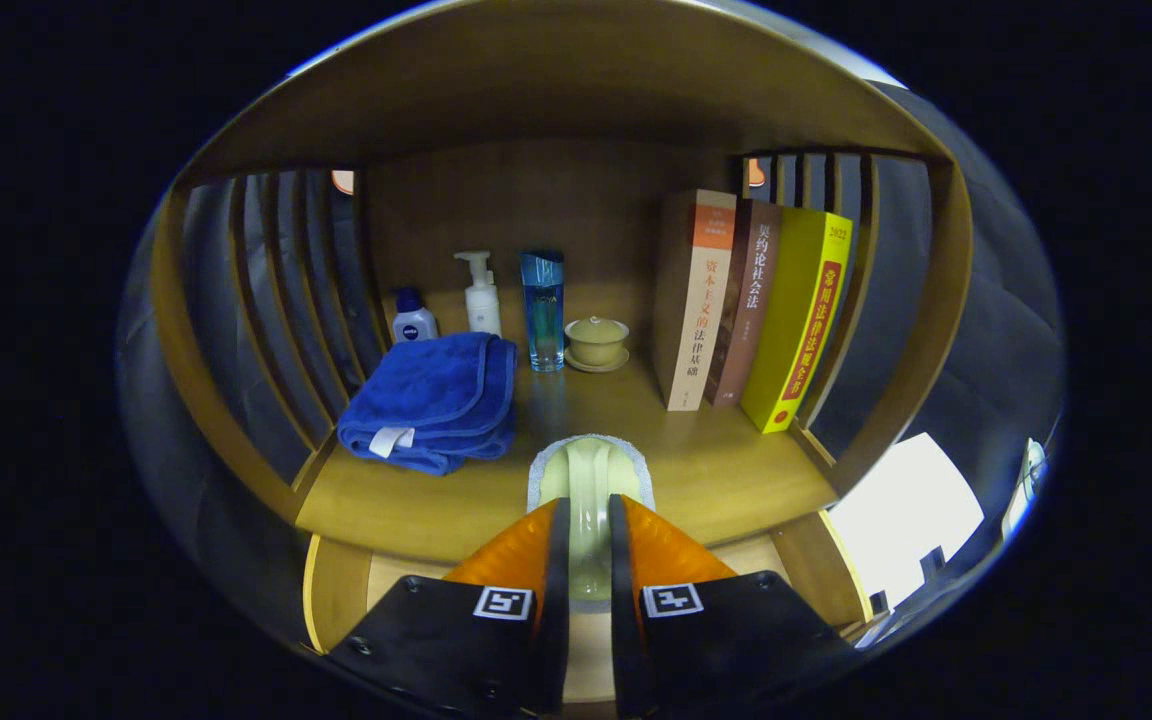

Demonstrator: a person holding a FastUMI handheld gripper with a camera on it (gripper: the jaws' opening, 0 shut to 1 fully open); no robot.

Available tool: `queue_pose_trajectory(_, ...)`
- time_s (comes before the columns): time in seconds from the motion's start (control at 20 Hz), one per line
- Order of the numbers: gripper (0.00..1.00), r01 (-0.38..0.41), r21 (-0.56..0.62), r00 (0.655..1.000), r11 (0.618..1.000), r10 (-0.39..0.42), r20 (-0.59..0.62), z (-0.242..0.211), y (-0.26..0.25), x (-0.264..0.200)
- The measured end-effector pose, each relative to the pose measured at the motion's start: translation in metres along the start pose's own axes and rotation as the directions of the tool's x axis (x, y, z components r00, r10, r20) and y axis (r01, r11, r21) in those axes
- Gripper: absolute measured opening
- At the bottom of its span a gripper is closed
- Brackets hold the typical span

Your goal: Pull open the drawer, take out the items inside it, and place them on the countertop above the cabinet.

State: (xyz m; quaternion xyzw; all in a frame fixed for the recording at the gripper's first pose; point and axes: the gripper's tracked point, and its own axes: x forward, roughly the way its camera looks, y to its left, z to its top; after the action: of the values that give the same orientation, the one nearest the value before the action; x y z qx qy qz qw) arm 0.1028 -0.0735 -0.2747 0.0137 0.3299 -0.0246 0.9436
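blue towel [433,400], bottles [481,294], three books [748,305]

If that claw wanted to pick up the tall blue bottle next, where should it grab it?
Right now the gripper is shut on a pale green brush. For the blue bottle, probably grip its straight mid-body, coming from the front: it stands upright, with gaps between it, the white pump bottle and the lidded cup, though the folded blue towel crowds that approach.

Bare countertop [736,470] between towel [431,400], books [751,305]
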Motion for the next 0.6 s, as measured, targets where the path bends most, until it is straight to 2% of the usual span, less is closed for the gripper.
queue_pose_trajectory(0.35,0.27,0.019,-0.023,1.0,1.0,-0.019,-0.02,0.008,0.011,0.066)
queue_pose_trajectory(0.6,0.28,0.023,-0.039,0.999,0.999,-0.024,-0.034,0.005,0.022,0.084)
